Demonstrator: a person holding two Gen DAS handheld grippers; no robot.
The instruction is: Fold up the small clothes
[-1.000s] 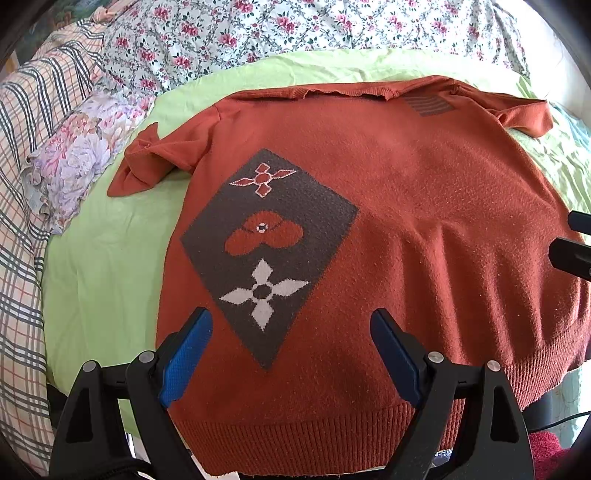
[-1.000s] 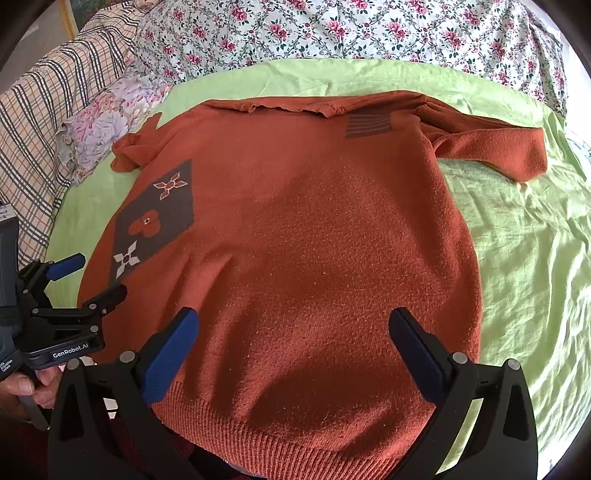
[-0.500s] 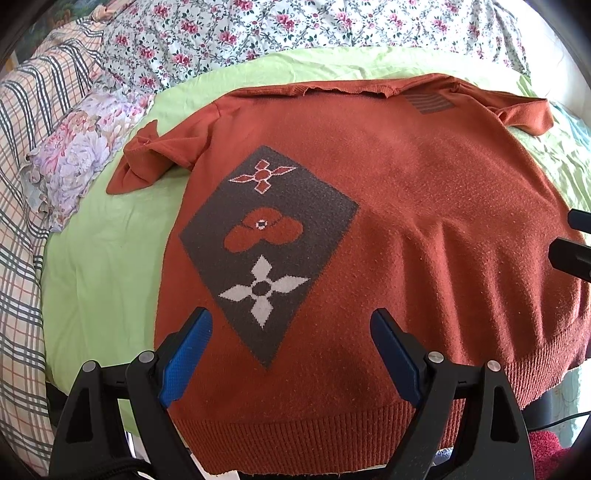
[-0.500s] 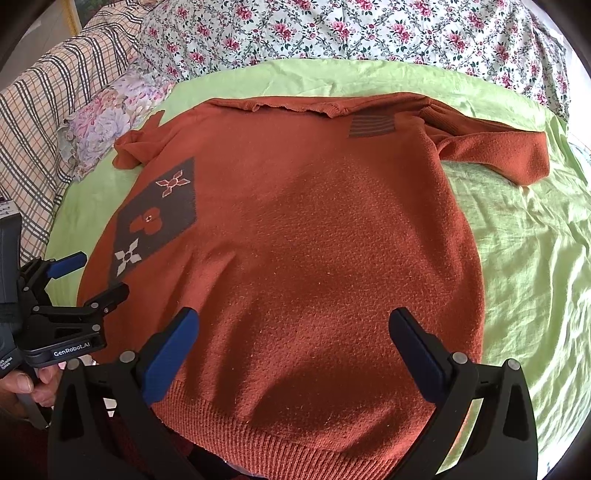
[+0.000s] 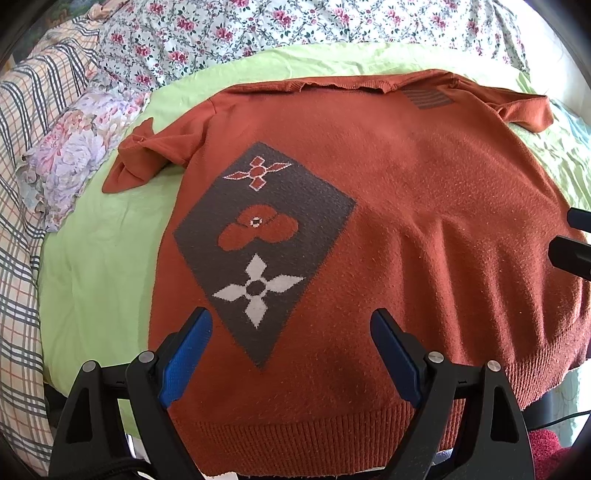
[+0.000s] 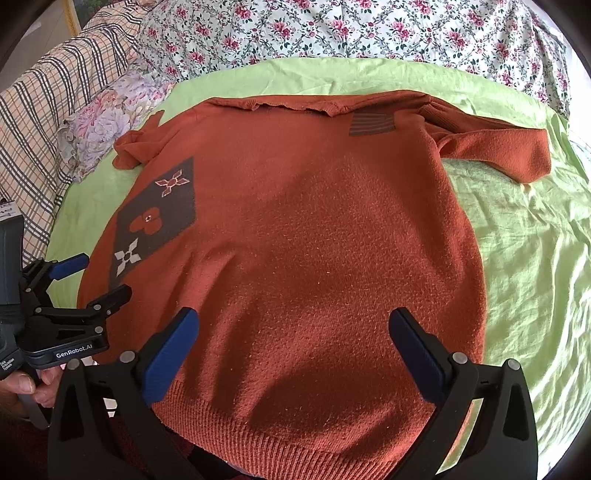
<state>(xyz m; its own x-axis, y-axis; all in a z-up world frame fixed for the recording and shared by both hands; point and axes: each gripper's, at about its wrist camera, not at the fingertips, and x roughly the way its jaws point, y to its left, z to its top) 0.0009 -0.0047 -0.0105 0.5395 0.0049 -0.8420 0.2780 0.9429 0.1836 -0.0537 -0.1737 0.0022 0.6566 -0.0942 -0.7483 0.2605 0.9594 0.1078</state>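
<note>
A rust-orange knitted sweater (image 5: 424, 206) lies spread flat on a light green sheet (image 5: 99, 266), hem toward me, with a grey diamond patch (image 5: 266, 240) of flower motifs on its left side. It also shows in the right wrist view (image 6: 314, 240). Its left sleeve (image 5: 144, 162) is bunched; its right sleeve (image 6: 498, 147) lies folded outward. My left gripper (image 5: 291, 339) is open and empty above the hem at the left. My right gripper (image 6: 293, 339) is open and empty above the hem's middle. The left gripper also appears at the right wrist view's left edge (image 6: 88, 273).
Floral bedding (image 6: 351, 29) lies behind the sweater. A floral pillow (image 5: 74, 155) and a plaid blanket (image 5: 18, 258) sit at the left. The green sheet (image 6: 535, 277) extends bare to the right of the sweater. A dark red cloth (image 5: 550, 454) shows at the lower right.
Both views have shifted very slightly; the sweater and both grippers stay almost where they were.
</note>
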